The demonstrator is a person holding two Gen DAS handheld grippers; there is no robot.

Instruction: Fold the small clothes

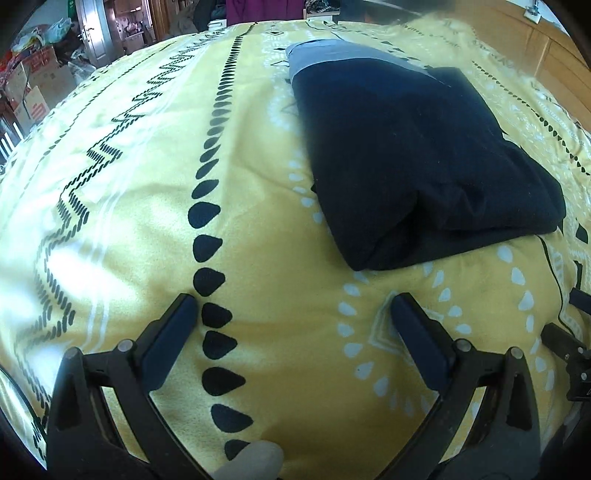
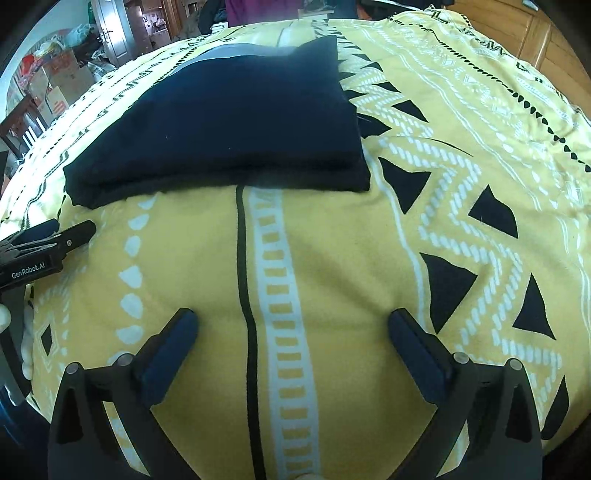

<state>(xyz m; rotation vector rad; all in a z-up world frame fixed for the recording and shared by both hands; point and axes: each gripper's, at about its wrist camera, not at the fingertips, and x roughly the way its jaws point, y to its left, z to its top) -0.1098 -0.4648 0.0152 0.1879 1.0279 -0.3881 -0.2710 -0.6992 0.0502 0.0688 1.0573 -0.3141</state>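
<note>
A dark navy garment with a grey band lies folded into a rectangle on the yellow patterned bedspread. In the right wrist view the garment lies ahead and a little left. My left gripper is open and empty, hovering over the bedspread just short of the garment's near-left corner. My right gripper is open and empty, over the bedspread short of the garment's near edge. The left gripper's side shows at the left of the right wrist view.
Cardboard boxes and clutter stand beyond the bed's far left, by a door. A wooden headboard or panel runs along the right side. Part of the right gripper shows at the right edge of the left wrist view.
</note>
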